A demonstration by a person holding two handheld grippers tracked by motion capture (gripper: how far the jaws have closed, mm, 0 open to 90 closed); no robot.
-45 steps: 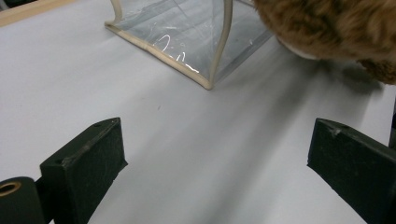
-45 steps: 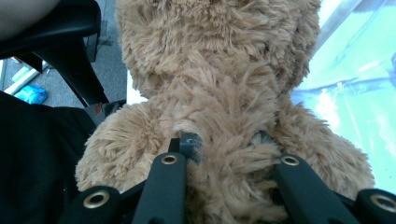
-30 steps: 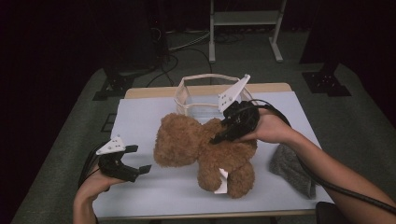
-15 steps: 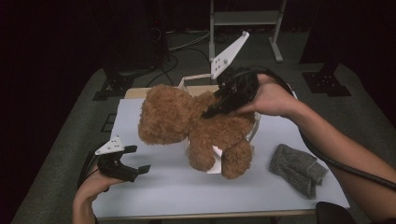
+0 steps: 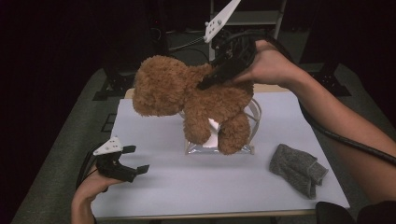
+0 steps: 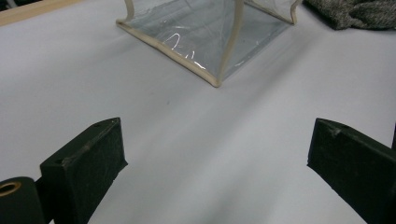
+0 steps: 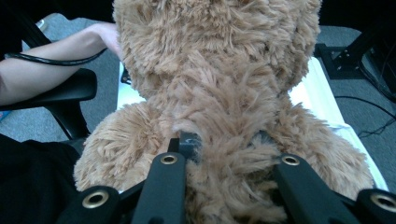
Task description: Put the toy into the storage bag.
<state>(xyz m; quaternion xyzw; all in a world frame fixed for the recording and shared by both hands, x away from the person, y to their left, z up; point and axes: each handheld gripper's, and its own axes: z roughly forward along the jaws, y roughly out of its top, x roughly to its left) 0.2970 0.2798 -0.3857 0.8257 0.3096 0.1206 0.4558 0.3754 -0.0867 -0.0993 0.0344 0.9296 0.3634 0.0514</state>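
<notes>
The right hand-held gripper [image 5: 210, 81] is clenched on the teddy bear's [image 5: 196, 100] back, bear hanging beneath it.

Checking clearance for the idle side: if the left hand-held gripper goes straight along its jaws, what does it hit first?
Most likely the clear bag. The left hand-held gripper, jaws open, faces its near corner across bare table. The grey cloth lies off to the side, behind it. Depth is uncertain.
</notes>
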